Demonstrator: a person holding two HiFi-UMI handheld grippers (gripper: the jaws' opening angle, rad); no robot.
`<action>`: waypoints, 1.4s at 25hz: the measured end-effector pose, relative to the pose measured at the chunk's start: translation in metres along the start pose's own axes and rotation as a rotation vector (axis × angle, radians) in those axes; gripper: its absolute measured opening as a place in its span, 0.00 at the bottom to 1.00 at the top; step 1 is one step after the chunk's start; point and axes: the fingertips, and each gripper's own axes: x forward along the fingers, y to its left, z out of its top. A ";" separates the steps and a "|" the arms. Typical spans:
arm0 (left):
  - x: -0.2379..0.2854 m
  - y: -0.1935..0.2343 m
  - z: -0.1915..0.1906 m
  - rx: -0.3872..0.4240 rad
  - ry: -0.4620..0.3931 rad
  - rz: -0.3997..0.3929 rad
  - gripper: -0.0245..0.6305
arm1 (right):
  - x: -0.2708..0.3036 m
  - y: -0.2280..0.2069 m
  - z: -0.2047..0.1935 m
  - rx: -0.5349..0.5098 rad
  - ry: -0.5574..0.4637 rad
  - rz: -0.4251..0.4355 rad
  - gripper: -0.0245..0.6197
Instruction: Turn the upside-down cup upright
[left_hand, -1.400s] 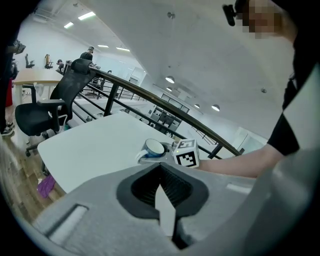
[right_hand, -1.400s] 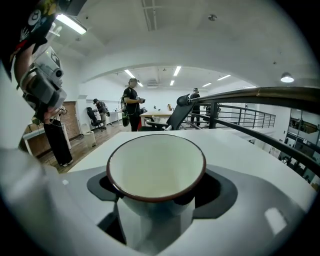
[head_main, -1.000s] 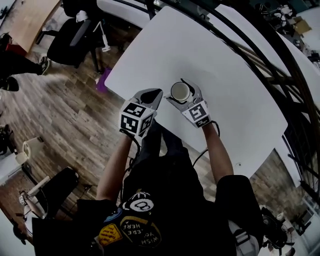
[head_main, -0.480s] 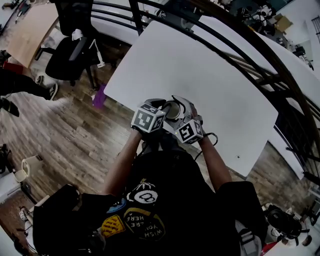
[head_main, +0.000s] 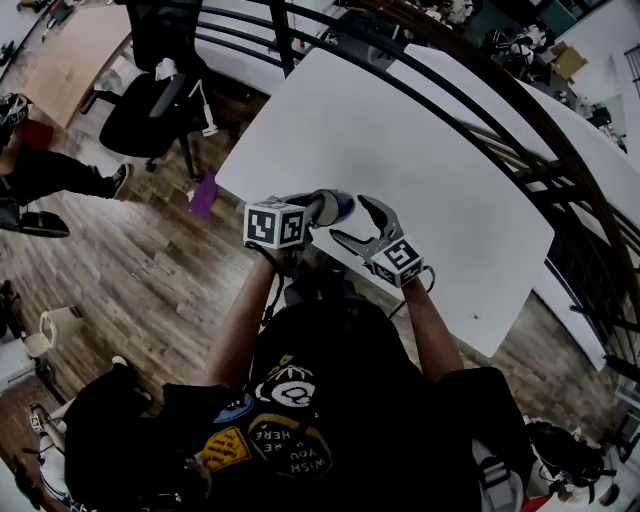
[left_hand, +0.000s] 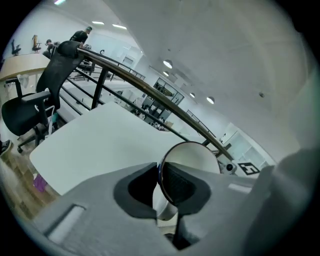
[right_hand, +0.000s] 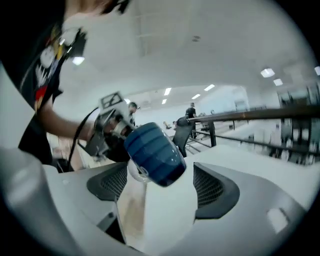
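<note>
Left hand-held gripper (left_hand: 159, 182) jaws just closing, pinching cup (left_hand: 192, 156) rim; right hand-held gripper (right_hand: 159, 190) released

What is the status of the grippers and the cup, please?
Left gripper jaws just closed, shut on cup rim. Right gripper open, empty. Cup in air, on its side. Nothing in the way.

Head view: my left gripper (head_main: 312, 208), jaws just closing with the cup (head_main: 334, 206) wall between them, covers most of that cup; only a bluish sliver shows. Left gripper view: my jaws mask the cup's outer wall and base. Right gripper view: the cup hides my left jaw tips; distant people (right_hand: 191, 111) too small to make out.
</note>
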 end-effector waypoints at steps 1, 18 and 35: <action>-0.005 0.003 0.006 0.004 -0.032 -0.001 0.10 | -0.004 -0.005 0.000 0.171 -0.037 0.025 0.66; -0.004 -0.022 0.023 0.342 -0.197 0.059 0.10 | 0.003 -0.040 0.015 1.634 -0.556 0.460 0.81; 0.007 -0.038 -0.007 0.821 -0.146 0.168 0.11 | 0.019 -0.056 -0.012 1.612 -0.334 0.255 0.70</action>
